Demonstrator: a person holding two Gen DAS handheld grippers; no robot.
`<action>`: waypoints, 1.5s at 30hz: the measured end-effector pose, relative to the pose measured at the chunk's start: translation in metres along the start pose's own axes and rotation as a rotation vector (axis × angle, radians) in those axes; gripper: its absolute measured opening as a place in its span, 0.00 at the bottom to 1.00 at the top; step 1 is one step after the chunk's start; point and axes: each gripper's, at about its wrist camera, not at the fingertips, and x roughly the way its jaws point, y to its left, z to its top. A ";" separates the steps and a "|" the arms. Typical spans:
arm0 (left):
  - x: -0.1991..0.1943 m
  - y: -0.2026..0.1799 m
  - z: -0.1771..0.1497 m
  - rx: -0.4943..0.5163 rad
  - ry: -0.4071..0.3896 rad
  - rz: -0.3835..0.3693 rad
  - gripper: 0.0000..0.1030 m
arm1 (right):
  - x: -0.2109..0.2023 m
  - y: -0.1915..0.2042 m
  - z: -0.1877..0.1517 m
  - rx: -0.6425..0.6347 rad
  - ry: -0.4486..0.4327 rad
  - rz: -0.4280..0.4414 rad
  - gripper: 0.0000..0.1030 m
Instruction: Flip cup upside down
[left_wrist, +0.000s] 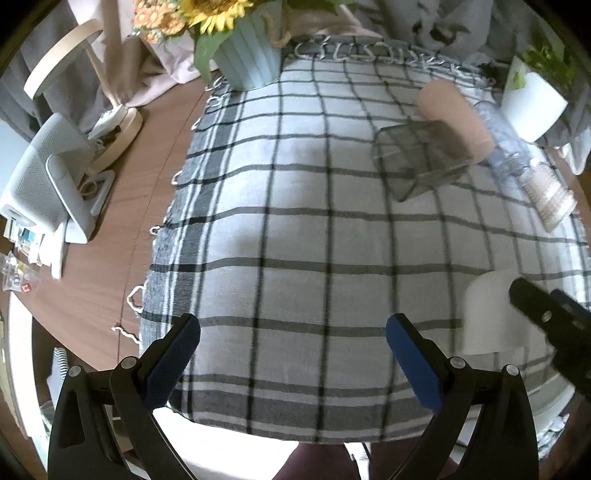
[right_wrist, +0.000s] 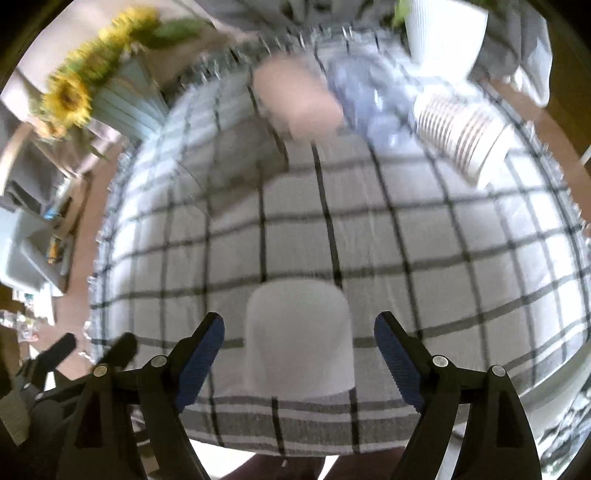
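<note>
— Both grippers spread wide on my feed, nothing between the pads. Where's the cup?
— I see the white cup (right_wrist: 298, 338) on the checked tablecloth (right_wrist: 443, 240), closed end up as far as the blur lets me judge, just ahead of my right gripper (right_wrist: 299, 354). My left gripper (left_wrist: 293, 354) hangs over bare cloth beside it.
</note>
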 end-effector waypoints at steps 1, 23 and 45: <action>-0.003 -0.003 0.001 0.002 0.003 -0.019 1.00 | -0.011 -0.001 0.002 -0.004 -0.026 0.009 0.81; 0.010 -0.128 0.032 0.159 0.208 -0.226 0.99 | -0.039 -0.120 0.017 0.219 0.065 -0.039 0.81; 0.059 -0.156 0.037 0.114 0.368 -0.196 0.64 | -0.005 -0.165 0.025 0.273 0.174 -0.011 0.81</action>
